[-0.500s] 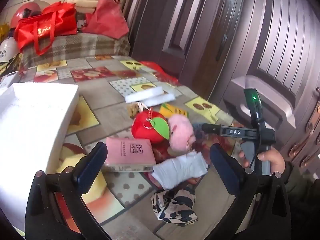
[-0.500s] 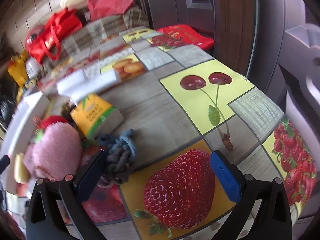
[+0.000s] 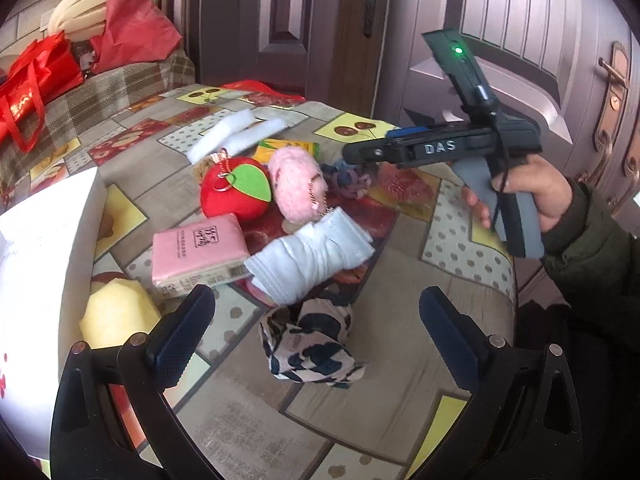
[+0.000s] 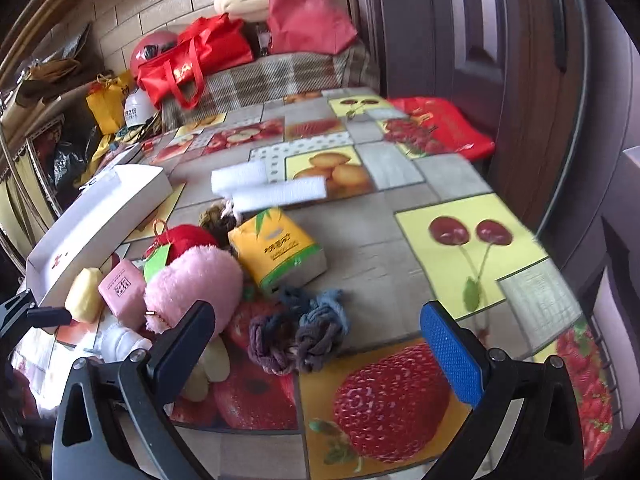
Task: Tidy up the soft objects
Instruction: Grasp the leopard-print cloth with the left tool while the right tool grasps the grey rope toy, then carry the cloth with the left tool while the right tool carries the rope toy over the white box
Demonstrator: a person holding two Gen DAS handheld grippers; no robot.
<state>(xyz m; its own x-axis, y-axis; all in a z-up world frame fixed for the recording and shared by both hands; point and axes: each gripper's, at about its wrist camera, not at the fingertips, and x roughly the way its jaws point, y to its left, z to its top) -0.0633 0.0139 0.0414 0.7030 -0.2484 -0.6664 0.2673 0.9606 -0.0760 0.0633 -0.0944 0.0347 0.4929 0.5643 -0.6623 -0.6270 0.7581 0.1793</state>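
Note:
Soft things lie in a pile on the fruit-print table point(image 3: 248, 420): a red plush apple point(image 3: 234, 196), a pink plush point(image 3: 298, 190), a pink tissue pack point(image 3: 198, 250), a white folded cloth point(image 3: 310, 260), a black-and-white scrunchie point(image 3: 308, 344), a yellow sponge point(image 3: 118, 314), a blue-purple knotted rope point(image 4: 298, 332) and a yellow tissue pack point(image 4: 280, 250). My left gripper point(image 3: 316, 340) is open above the scrunchie. My right gripper point(image 4: 318, 342) is open, raised over the rope; it also shows in the left wrist view point(image 3: 440, 148).
A white box point(image 3: 40, 280) stands at the table's left. Two white foam strips point(image 4: 268, 188) lie further back. Red bags point(image 4: 200, 60) sit on a checked bench behind. Doors point(image 3: 500, 20) stand close on the right, past the table edge.
Both grippers have lifted and pulled back from the pile. The right gripper has risen from table height beside the rope. The objects have not moved.

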